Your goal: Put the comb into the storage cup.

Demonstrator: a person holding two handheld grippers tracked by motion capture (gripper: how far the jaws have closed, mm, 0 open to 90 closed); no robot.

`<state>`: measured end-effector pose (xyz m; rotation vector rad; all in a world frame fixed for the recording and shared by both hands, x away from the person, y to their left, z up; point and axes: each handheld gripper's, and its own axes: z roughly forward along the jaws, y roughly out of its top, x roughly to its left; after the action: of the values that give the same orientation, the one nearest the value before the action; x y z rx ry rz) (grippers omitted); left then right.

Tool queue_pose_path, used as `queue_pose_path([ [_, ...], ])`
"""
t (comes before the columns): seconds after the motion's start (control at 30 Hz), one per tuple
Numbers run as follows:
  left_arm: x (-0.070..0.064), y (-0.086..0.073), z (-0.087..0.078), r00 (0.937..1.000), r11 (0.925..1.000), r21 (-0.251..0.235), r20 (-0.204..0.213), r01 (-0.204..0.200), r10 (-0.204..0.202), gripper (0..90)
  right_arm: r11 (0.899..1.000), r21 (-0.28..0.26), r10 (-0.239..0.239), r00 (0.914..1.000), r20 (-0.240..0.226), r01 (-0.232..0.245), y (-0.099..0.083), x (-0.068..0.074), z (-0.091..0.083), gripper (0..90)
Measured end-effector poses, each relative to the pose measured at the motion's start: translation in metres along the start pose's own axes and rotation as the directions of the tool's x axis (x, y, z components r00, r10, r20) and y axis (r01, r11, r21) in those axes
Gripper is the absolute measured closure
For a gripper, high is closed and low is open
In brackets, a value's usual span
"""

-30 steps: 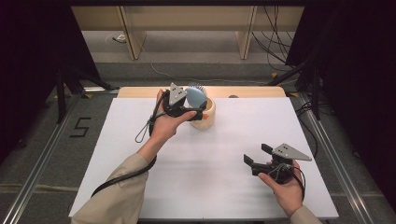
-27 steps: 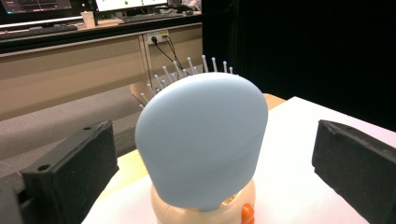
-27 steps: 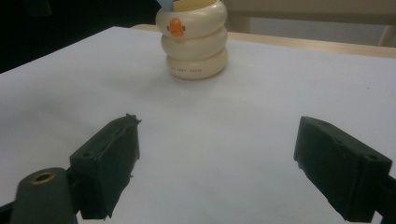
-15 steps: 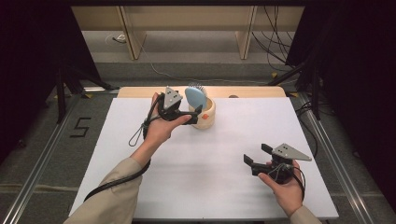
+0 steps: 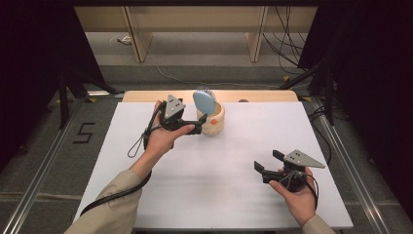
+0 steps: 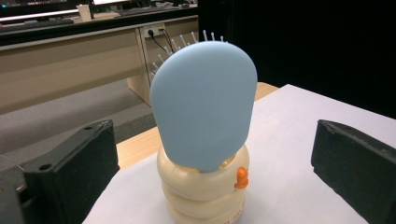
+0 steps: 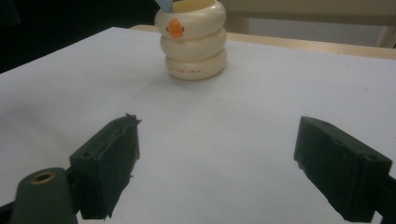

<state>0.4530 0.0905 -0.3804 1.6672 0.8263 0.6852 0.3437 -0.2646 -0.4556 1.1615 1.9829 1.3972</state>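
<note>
I held the left tool (image 5: 198,127) spread beside the hairbrush (image 5: 204,100) at upper centre; next, closing on it seemed needed.

A white table top (image 5: 214,165) stands on grey floor (image 5: 44,146), wooden furniture legs (image 5: 139,34) and black curtains behind.

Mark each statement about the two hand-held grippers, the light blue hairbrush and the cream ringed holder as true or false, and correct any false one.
1. The light blue hairbrush stands head-up in the cream ringed holder. True.
2. The left gripper is clamped on the brush. False: its jaws are open and apart from it.
3. The right gripper is open over the white table. True.
4. The holder lies tipped over. False: it stands upright.
</note>
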Motion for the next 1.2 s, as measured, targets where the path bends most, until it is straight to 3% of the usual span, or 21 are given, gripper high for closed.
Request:
queue_pose_path([
  [0.67, 0.0, -0.02, -0.029, 0.9997, 0.9996, 0.022, 0.011, -0.02, 0.02, 0.0, 1.0, -0.005, 0.003, 1.0, 0.005, -0.003, 0.0, 0.0, -0.001, 15.2],
  [1.2, 0.008, -0.05, -0.051, 0.9999, 0.9978, 0.065, 0.006, -0.015, 0.014, 0.0, 1.0, -0.002, 0.0, 1.0, 0.003, 0.0, 0.0, 0.0, 0.0, 15.2],
])
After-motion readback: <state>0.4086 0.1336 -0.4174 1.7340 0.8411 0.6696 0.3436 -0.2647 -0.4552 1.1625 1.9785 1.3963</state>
